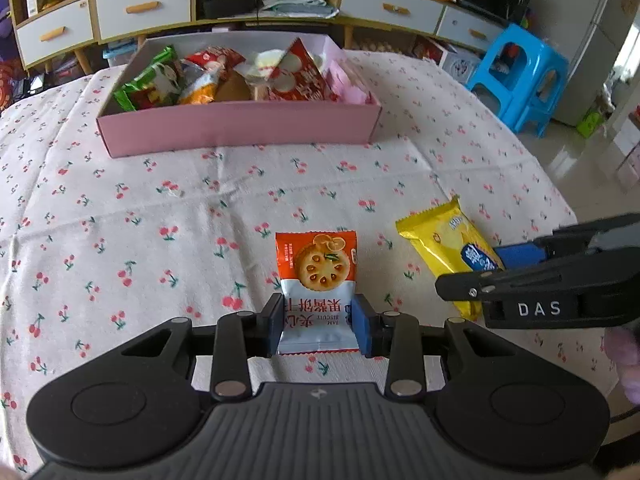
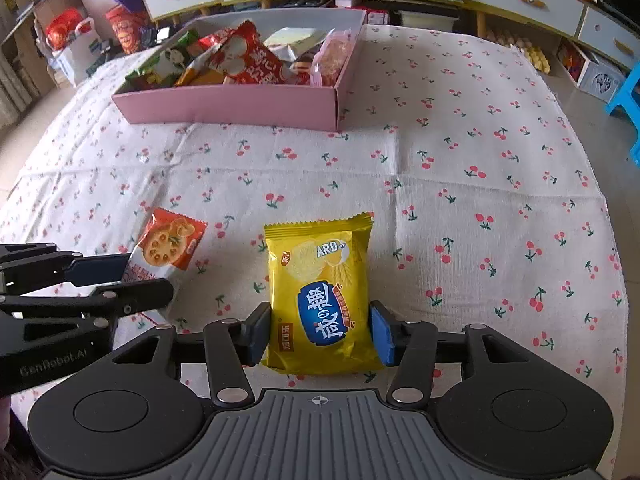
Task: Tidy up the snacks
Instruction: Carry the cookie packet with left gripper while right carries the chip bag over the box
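Blue pads of the left claw [image 1: 319, 326] are pressed against both side edges of an orange-and-white jam biscuit packet [image 1: 316, 276], which is pinched low on the cherry-print cloth of the worktop [image 1: 160, 200]. Just beside it, a yellow cracker packet [image 2: 320, 296] is gripped at its sides by the right claw [image 2: 318, 332]. Farther off, near the worktop's far edge, a pink box [image 1: 240, 128] filled with assorted snack packets [image 1: 224, 76] is seen.

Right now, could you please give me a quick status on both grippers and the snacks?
Left gripper clamped on orange jam biscuit packet. Right gripper clamped on yellow cracker packet. Both packets on tablecloth. Path to pink box clear.
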`<action>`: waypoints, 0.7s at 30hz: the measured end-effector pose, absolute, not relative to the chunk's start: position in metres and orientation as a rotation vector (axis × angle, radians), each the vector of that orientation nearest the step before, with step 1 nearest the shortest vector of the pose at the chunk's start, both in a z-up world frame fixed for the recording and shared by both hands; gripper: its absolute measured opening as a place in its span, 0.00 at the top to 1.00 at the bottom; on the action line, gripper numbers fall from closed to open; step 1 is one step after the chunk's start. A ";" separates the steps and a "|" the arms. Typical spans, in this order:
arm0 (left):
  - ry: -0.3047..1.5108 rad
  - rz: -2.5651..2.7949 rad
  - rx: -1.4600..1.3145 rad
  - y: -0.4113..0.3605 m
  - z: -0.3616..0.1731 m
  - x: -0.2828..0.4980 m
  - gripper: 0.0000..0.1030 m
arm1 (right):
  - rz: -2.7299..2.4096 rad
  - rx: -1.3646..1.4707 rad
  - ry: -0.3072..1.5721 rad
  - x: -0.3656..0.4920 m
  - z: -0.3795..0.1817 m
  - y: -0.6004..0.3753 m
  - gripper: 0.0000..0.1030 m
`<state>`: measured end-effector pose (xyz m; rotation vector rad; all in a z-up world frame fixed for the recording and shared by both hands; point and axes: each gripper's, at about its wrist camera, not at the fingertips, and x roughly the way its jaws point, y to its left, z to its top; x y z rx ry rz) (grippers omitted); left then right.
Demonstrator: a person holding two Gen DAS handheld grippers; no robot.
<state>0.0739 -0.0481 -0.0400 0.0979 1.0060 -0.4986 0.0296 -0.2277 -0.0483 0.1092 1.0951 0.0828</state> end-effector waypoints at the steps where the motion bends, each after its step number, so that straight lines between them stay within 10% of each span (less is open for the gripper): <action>1: 1.005 -0.497 0.091 -0.046 -0.038 0.076 0.68 | 0.083 0.114 1.092 0.030 -0.047 -0.228 0.51; 21: 0.960 -0.492 0.007 -0.030 0.001 0.120 0.68 | 0.047 0.274 0.971 0.070 0.007 -0.241 0.51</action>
